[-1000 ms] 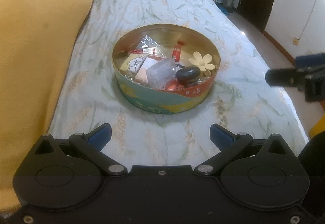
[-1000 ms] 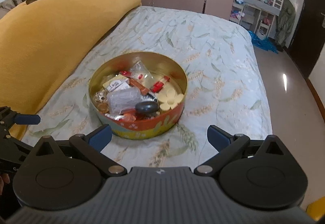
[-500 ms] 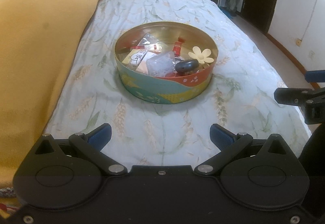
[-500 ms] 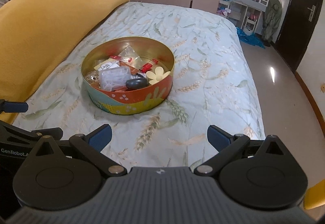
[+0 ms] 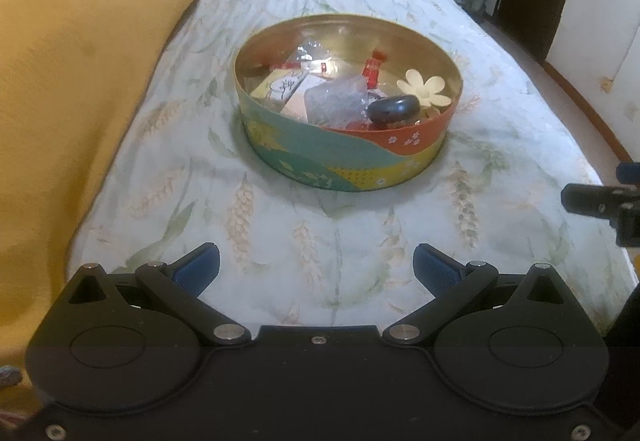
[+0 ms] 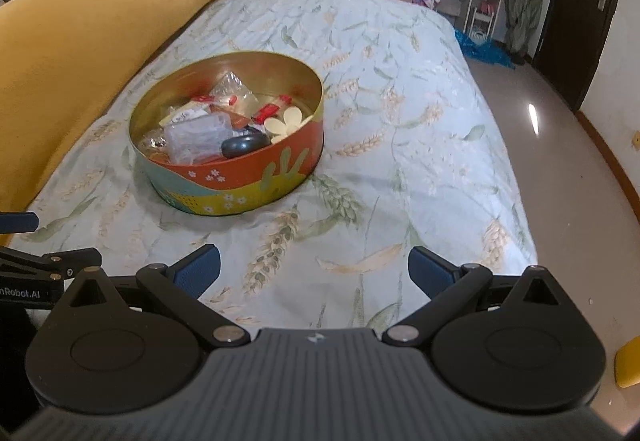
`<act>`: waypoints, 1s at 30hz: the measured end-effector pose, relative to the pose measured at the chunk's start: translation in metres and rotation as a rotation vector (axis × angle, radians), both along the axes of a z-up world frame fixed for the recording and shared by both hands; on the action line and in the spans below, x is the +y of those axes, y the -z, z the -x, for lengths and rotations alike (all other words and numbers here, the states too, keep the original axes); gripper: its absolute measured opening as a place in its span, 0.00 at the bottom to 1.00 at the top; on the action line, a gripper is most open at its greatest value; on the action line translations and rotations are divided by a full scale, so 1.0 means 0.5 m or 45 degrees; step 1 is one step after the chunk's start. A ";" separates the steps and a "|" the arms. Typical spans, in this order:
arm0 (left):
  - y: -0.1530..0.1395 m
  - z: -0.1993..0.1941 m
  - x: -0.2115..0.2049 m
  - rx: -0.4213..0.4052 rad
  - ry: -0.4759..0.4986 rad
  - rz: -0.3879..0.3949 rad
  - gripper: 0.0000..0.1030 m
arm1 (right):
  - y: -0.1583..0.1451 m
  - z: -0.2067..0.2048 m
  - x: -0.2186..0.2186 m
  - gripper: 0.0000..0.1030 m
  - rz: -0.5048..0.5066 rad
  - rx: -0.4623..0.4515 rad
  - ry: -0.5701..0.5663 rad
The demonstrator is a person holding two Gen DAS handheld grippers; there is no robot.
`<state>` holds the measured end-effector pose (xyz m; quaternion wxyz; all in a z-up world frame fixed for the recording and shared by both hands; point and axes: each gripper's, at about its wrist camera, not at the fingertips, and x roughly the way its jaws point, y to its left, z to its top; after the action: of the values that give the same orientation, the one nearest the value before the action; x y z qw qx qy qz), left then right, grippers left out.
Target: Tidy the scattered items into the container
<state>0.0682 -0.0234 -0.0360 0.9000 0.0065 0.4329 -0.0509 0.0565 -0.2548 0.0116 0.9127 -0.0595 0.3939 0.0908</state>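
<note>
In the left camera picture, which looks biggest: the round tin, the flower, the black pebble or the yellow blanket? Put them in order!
1. Yellow blanket
2. Round tin
3. Flower and black pebble: they look about the same, too close to rank.

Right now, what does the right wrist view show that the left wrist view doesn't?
Only the right wrist view shows the blue heap on the floor and a yellow object at the frame's lower right. Only the left wrist view shows the wall socket. Both show the round tin of small items on the bedspread, the yellow blanket, and each open hand-held gripper.
</note>
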 end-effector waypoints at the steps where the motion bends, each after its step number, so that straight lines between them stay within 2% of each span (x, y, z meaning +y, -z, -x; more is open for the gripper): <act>1: 0.006 -0.008 -0.001 0.006 -0.002 -0.003 1.00 | 0.008 -0.007 0.001 1.00 0.001 0.011 -0.001; 20: 0.100 -0.146 0.003 0.055 -0.056 -0.006 1.00 | 0.108 -0.133 0.038 1.00 0.008 0.122 0.016; 30: 0.144 -0.198 0.007 0.068 -0.070 -0.012 1.00 | 0.155 -0.185 0.077 1.00 0.037 0.141 0.000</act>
<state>0.1671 -0.0197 -0.1080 0.8890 -0.0025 0.4572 -0.0241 0.1488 -0.2164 -0.0659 0.8887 -0.0677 0.4449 0.0883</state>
